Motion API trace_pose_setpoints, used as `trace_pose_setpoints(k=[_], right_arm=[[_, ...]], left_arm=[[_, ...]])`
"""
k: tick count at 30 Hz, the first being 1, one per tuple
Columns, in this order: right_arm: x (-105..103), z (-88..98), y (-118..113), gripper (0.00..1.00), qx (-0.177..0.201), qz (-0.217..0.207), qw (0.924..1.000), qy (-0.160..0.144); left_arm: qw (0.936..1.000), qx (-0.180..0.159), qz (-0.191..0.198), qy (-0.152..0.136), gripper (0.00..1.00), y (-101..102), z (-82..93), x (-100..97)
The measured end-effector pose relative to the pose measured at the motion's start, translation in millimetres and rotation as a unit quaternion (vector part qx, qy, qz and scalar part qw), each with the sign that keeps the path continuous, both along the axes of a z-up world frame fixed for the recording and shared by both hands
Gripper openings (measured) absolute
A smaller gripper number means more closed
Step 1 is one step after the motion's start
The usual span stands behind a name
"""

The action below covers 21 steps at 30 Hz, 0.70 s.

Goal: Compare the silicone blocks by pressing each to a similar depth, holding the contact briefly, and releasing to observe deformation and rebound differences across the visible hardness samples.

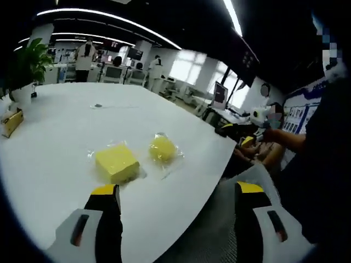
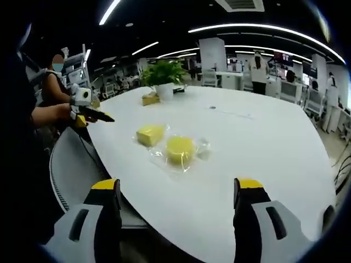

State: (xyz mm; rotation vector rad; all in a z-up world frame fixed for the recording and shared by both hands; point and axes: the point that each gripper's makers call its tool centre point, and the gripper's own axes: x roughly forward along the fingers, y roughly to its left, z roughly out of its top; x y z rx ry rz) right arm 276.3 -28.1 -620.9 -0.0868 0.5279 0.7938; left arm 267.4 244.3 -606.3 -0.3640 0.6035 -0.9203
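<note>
You had not started the pressing yet. The square yellow silicone block (image 1: 115,162) lay just ahead of your left gripper (image 1: 178,194), beside its left jaw; the rounder yellow silicone block (image 2: 179,148) (both in clear wrap) lay well ahead between the jaws of your right gripper (image 2: 178,189). Both jaw pairs stood wide apart, touching nothing.
</note>
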Motion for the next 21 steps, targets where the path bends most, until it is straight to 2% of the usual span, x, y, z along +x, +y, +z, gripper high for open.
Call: trace_pose_setpoints(k=[1,2,5,7,10,14,21], right_arm=[[-0.1,0.0,0.3,0.77,0.0,0.0,1.0,0.0],[-0.2,-0.2,0.9,0.77,0.001,0.001,1.0,0.001],[-0.7,-1.5,0.7,0.76,-0.001,0.002,1.0,0.004],[0.4,-2.7,-0.3,0.76,-0.001,0.0,1.0,0.005],[-0.2,-6.7,-1.7,0.75,0.002,-0.008,0.9999,0.013],[-3.8,-11.8,-2.5,0.74,0.0,-0.009,0.9998,0.02],[-6.1,-13.8,-8.0,0.72,0.001,-0.017,0.9996,0.024]], left_arm=[[0.9999,-0.013,-0.006,0.009,0.84,-5.9,1.5,1.5],[0.9998,-0.01,-0.01,0.014,0.83,-11.2,-0.1,5.5],[0.9995,0.016,-0.028,-0.003,0.82,-22.2,-3.9,14.6],[0.999,0.021,-0.039,0.002,0.81,-31.2,-8.2,22.5],[0.9982,0.001,-0.04,0.044,0.78,-42.7,-12.4,31.8],[0.9982,-0.015,-0.025,0.053,0.74,-55.0,-11.6,54.7],[0.9955,-0.006,-0.012,0.093,0.73,-71.3,-25.4,85.0]])
